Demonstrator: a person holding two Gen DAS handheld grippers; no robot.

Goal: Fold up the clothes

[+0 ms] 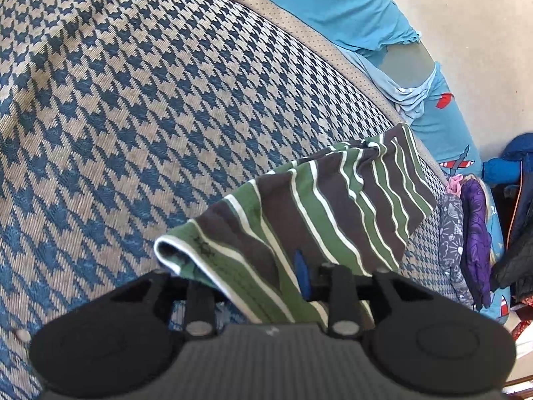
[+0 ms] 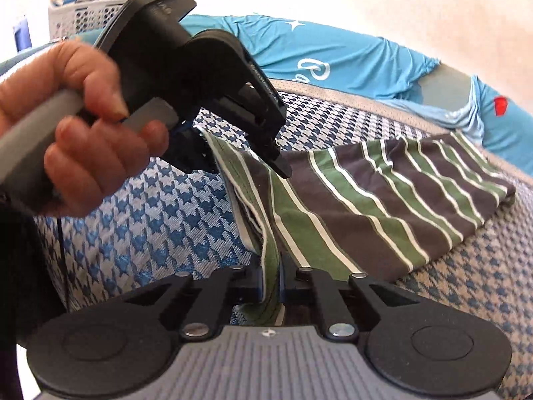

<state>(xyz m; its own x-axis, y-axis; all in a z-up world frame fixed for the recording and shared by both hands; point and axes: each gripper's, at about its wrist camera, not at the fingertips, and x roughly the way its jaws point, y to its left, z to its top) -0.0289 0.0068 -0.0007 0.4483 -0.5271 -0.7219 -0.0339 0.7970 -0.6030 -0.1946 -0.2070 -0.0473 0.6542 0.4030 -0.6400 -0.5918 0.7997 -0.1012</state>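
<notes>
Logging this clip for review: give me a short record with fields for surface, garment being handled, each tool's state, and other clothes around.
surface: houndstooth cushion, blue and beige
garment: striped shirt, green, dark and white, partly lifted off the cushion at the near edge
left tool: shut on the shirt's edge, held in a hand
right tool: shut on the same edge, nearer the camera
other clothes: turquoise garment along the back; purple garment at the side
background: laundry basket

— Any writing I can read from here?

— Only white cursive on the turquoise shirt (image 2: 333, 63) behind the bed; I make out a looping "P" and maybe an "a", the rest is folded away. Nothing else I see is legible.
</notes>
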